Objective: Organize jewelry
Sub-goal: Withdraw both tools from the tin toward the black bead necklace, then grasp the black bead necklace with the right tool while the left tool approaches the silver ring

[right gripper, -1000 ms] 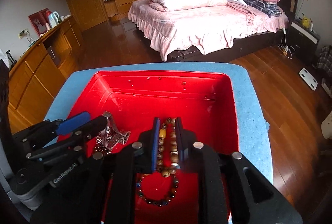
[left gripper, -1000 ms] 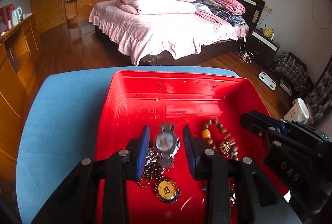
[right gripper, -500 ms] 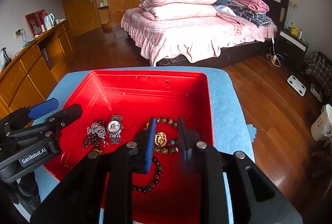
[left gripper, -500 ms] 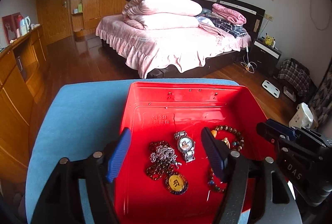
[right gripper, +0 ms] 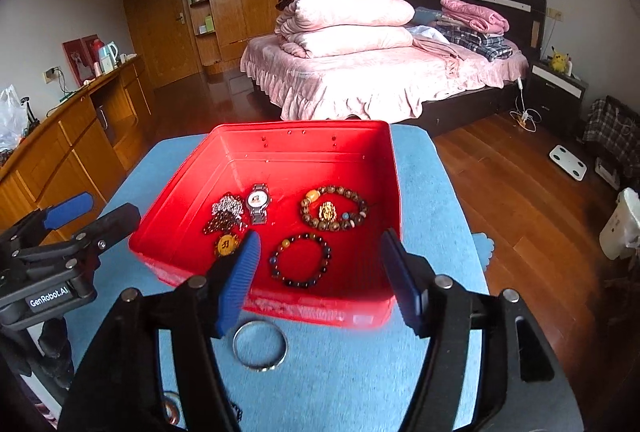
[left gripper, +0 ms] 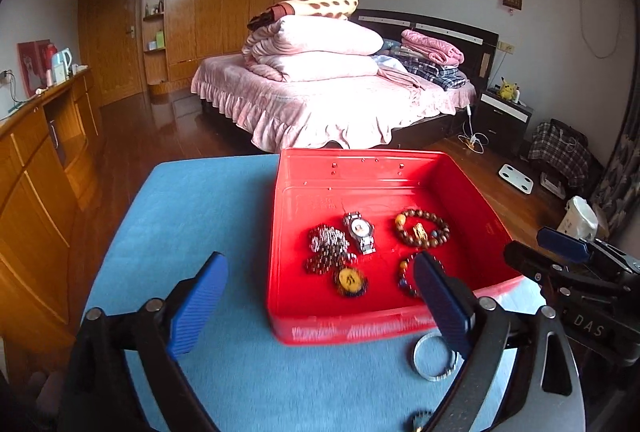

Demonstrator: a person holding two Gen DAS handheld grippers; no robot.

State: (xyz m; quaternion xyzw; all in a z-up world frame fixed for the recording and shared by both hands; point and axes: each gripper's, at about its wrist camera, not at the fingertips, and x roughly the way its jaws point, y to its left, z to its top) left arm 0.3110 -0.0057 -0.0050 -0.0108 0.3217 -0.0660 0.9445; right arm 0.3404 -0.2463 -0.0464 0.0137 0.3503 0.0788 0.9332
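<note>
A red tray (left gripper: 476, 193) (right gripper: 394, 167) sits on the blue table. Inside lie a silver watch (left gripper: 359, 232) (right gripper: 258, 205), a beaded necklace with a gold pendant (left gripper: 328, 252) (right gripper: 226, 228), a brown bead bracelet with a gold charm (left gripper: 422, 230) (right gripper: 334, 209) and a dark bead bracelet (right gripper: 300, 260). A silver bangle (left gripper: 434, 356) (right gripper: 260, 348) lies on the table in front of the tray. My left gripper (left gripper: 320, 302) is open and empty, above the tray's front left. My right gripper (right gripper: 320, 282) is open and empty, over the tray's front edge.
The blue table (left gripper: 192, 216) ends at the far side near a pink bed (left gripper: 320, 99). A wooden cabinet (left gripper: 36, 167) runs along the left. More small jewelry pieces lie at the near edge (right gripper: 172, 406). Wooden floor lies to the right (right gripper: 520, 191).
Both grippers have opened and pulled back and up from the tray. The watch and the brown bead bracelet were let go and now lie in the tray.
</note>
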